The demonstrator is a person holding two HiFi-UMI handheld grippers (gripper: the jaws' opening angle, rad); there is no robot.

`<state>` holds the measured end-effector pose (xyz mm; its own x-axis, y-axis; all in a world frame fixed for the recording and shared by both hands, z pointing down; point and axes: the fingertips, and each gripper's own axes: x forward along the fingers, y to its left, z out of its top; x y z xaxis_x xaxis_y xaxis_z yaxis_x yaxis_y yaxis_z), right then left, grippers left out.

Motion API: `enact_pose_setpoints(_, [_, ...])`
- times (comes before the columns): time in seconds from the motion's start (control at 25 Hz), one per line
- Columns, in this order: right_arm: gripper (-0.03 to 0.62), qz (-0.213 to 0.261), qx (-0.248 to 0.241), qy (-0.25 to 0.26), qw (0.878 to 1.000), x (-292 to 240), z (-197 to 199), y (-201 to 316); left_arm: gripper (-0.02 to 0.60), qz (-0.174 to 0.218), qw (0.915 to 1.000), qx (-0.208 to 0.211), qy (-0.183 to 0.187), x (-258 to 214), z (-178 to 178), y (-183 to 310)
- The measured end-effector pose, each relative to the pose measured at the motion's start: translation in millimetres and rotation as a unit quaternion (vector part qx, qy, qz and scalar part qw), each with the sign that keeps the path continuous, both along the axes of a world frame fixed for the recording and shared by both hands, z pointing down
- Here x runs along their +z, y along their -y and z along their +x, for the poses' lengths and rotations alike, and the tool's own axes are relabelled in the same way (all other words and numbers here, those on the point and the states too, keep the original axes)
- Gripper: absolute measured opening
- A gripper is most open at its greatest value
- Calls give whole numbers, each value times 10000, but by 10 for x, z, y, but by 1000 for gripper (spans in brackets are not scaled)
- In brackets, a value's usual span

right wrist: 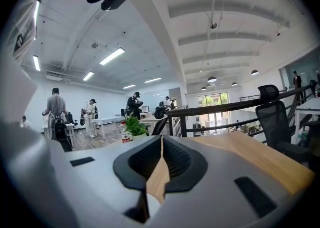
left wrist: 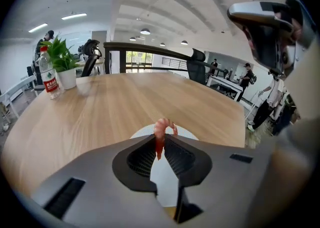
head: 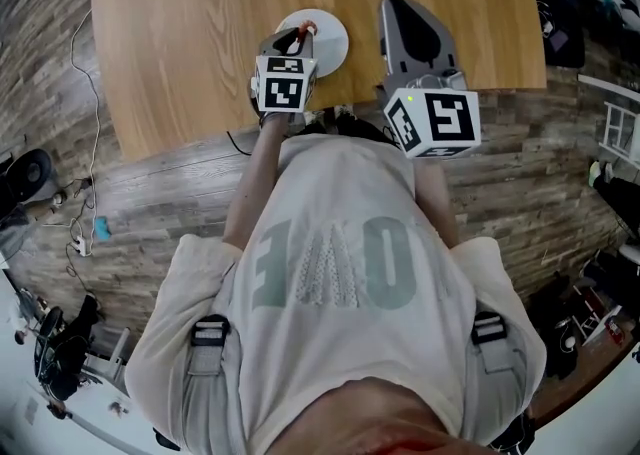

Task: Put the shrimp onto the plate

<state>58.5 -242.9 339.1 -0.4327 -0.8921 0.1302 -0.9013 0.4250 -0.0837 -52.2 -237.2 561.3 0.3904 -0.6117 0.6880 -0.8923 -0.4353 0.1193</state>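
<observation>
A pale wooden counter (head: 200, 43) stood on a grey-brown plank floor (head: 160, 203), cables (head: 97, 108) trailing beside it. Overhead ran a white beamed ceiling (left wrist: 165, 1) with strip lights (left wrist: 74, 16) and round lamps (left wrist: 145, 31). A potted plant (left wrist: 62, 61) and a water bottle (left wrist: 48, 77) sat at the counter's far edge; beyond were a black railing (left wrist: 150, 48), an office chair (left wrist: 198, 71) and bright windows (left wrist: 134, 59).

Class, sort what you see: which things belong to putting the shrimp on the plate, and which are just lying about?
Part of the job: shrimp, held in the left claw; plate under it.
Just lying about: water bottle and potted plant on the table; right claw, shut and empty.
</observation>
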Motion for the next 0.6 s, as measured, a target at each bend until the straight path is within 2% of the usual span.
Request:
enact_pose_setpoints(0.36, [26, -96, 208, -42, 9997, 63, 106, -35, 58, -839, 9953, 303, 384, 364, -16, -189])
enact_pose_setpoints(0.6, [26, -122, 263, -40, 9996, 57, 143, -46, 58, -919, 9944, 298, 424, 380, 3, -186])
